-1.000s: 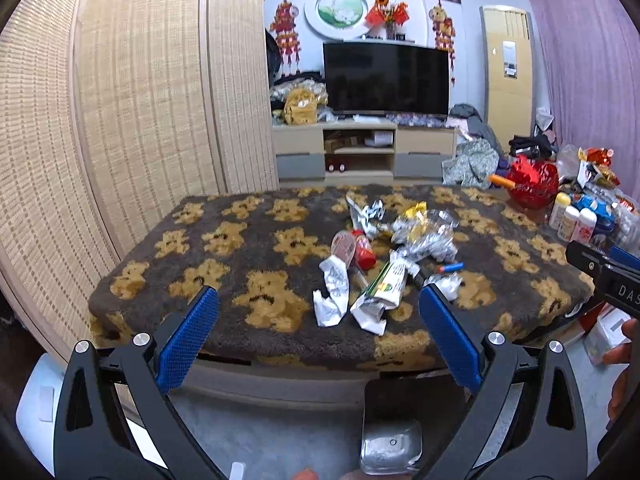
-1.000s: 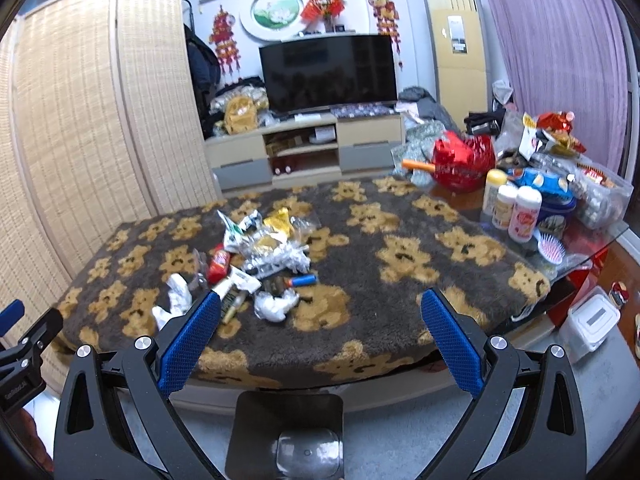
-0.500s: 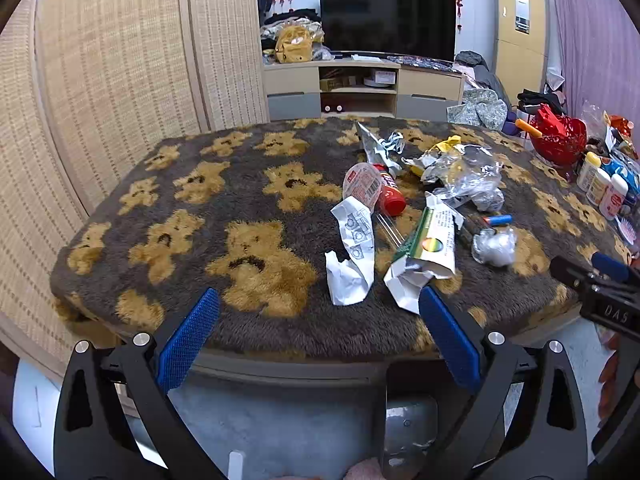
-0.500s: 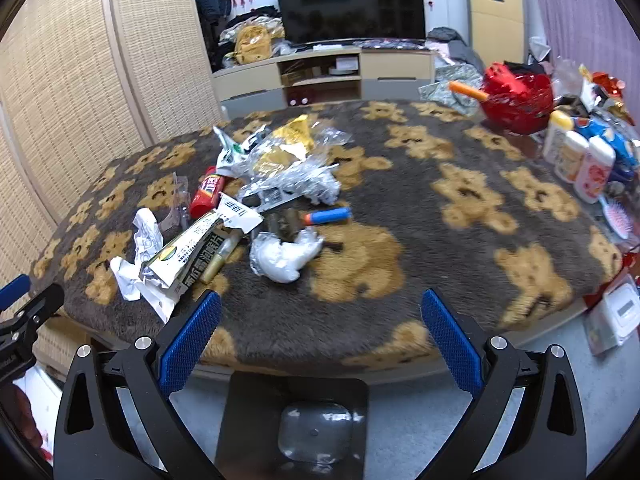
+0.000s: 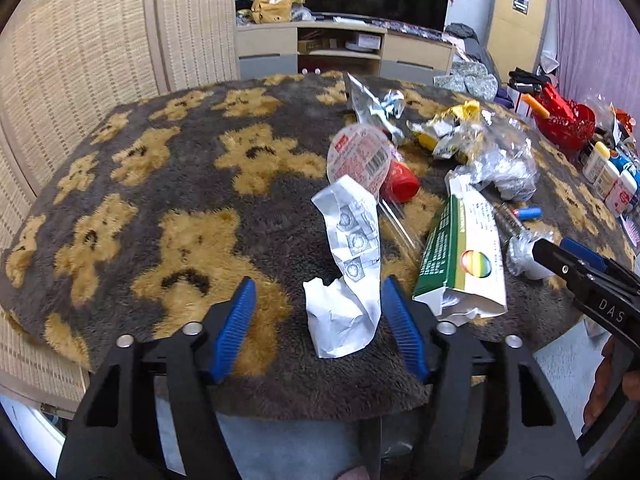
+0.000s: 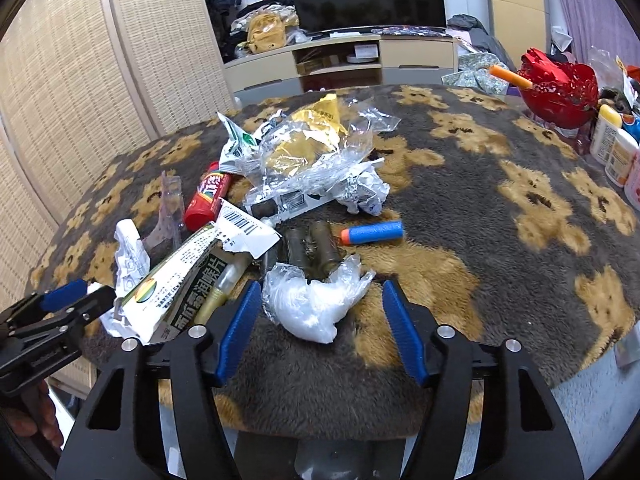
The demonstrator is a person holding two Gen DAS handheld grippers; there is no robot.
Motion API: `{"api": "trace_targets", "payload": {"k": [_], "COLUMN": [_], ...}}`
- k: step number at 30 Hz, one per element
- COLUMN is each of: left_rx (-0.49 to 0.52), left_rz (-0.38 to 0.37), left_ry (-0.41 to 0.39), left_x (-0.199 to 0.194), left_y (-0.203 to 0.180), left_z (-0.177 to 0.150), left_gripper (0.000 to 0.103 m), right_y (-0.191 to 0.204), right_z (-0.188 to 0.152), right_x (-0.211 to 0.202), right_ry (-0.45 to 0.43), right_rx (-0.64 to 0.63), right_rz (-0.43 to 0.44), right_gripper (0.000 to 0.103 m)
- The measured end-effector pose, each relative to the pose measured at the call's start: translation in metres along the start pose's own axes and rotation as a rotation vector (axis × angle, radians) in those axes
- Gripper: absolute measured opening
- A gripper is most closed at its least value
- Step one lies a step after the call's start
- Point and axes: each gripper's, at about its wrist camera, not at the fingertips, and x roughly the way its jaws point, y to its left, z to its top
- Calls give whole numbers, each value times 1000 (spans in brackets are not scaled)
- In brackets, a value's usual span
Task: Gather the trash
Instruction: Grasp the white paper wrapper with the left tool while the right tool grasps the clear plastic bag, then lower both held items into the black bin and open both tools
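While both grippers' jaws are closing, the left gripper [image 5: 318, 316] is straddling ungripped paper [image 5: 346, 280], the right gripper [image 6: 318, 318] an ungripped bag [image 6: 316, 304] hiding vials [image 6: 312, 246] at 12 o'clock.

A bench [image 5: 120, 240] under a brown bear-print cover bears litter toward its near edge: crumpled paper [image 5: 348, 280], a green box [image 5: 460, 256], a red tube [image 6: 208, 196], a clear wrapper [image 6: 316, 152], a plastic wad [image 6: 316, 304], a blue dart [image 6: 372, 232].

We are looking down close from both wrists toward twelve o'clock, sharing the torn green-and-white cardboard box [image 5: 460, 256] [image 6: 176, 280] on the bear-patterned brown plush blanket [image 5: 160, 200] [image 6: 500, 208].
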Motion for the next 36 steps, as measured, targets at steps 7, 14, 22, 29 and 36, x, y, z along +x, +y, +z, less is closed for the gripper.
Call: {"api": "trace_targets", "payload": {"k": [7,14,22,29,36], "left_rx": [13,27,40,45,48], "left_rz": [-48,-60,-44,-108,-163], "left_ry": [34,8,-80,-112,-28], "left_x": [18,4,-58,-110,-111], "left_y": [-1,-6,-17,-37,-56], "left_z": [-6,-9,-11,-36,-88], "left_gripper": [28,3,2,2,2], "right_y": [-2,5,1,2,1], "right_z": [-5,-9,-12,-35,-76], "right_x": [19,0,-49,-93,-111], "right_ry": [36,2,-48,-43,27], "right_rx": [-2,-38,-57,-73,-95], "right_rz": [26,24,7,41,58], "right_gripper": [34,26,26,26,26]}}
